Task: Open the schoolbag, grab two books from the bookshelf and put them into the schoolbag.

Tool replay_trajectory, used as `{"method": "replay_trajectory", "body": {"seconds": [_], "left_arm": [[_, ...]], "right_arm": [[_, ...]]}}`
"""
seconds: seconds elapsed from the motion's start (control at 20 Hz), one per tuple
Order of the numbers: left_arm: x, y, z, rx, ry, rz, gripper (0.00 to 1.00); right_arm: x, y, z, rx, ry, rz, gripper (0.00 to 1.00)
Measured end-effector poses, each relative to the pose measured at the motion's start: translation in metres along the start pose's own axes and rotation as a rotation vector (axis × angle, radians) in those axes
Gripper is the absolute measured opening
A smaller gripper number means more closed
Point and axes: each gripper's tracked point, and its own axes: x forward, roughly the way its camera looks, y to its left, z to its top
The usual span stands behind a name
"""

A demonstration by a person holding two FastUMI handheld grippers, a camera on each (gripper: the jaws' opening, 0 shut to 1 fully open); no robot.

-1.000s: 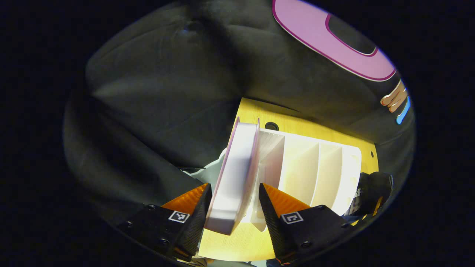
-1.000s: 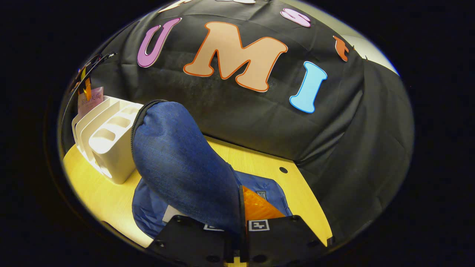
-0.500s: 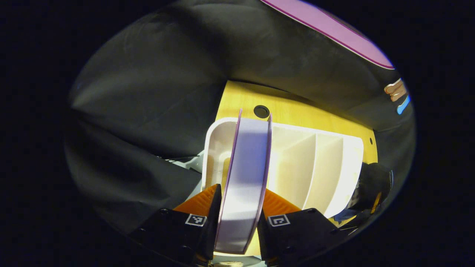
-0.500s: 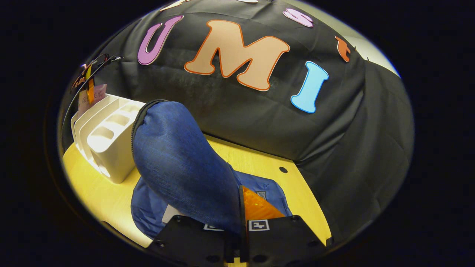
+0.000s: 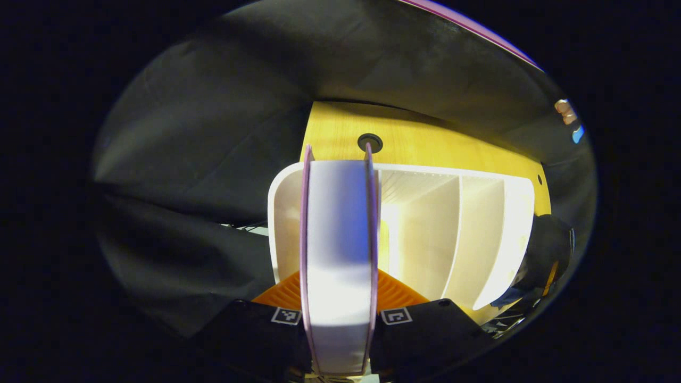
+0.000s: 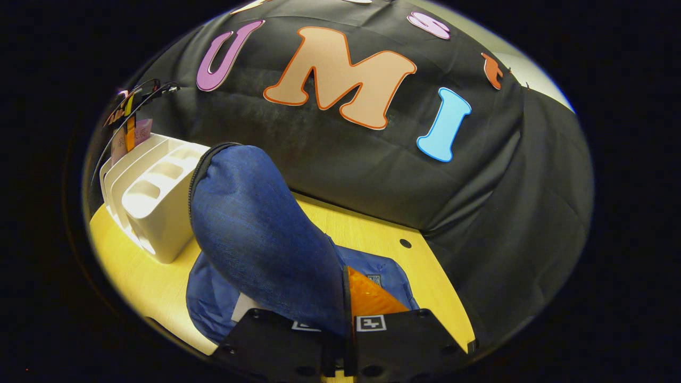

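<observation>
While the left gripper (image 5: 339, 298) clamps a pink-edged book (image 5: 339, 250) standing in the end slot of the white bookshelf (image 5: 468, 229), the right gripper (image 6: 343, 319) pinches the raised flap (image 6: 255, 234) of the blue schoolbag (image 6: 388, 276), just beside the bookshelf on the yellow table (image 6: 367, 229).

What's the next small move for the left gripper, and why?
Probably lift straight up. The left gripper is shut on the pink-edged white book, which still sits in the end slot of the white plastic bookshelf, while the right gripper holds the blue denim schoolbag flap up.
</observation>
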Motion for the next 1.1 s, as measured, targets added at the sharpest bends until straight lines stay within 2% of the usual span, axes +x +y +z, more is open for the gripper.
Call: {"method": "replay_trajectory", "body": {"seconds": [0.25,0.45,0.6,0.7,0.75,0.95,1.1], "left_arm": [[-0.006,0.006,-0.009,-0.049,0.039,0.066,0.41],[-0.039,0.018,-0.006,-0.033,-0.011,0.137,0.39],[-0.067,0.012,-0.015,-0.054,-0.042,0.147,0.41],[-0.09,0.011,-0.021,-0.06,-0.081,0.156,0.36],[-0.102,0.01,-0.024,-0.068,-0.097,0.158,0.41],[-0.152,0.004,-0.033,-0.081,-0.165,0.167,0.39],[-0.181,-0.018,-0.044,-0.103,-0.214,0.149,0.38]], "right_arm": [[-0.001,-0.001,0.0,-0.007,-0.003,0.003,0.07],[-0.004,-0.002,-0.001,-0.001,-0.005,0.012,0.07],[-0.004,-0.003,-0.001,0.002,-0.007,0.018,0.07],[-0.005,-0.003,-0.001,0.007,-0.01,0.024,0.07],[-0.005,-0.003,-0.001,0.005,-0.011,0.029,0.07],[-0.005,-0.004,-0.001,0.01,-0.021,0.051,0.07],[-0.006,-0.003,-0.001,0.007,-0.033,0.069,0.07]]}}
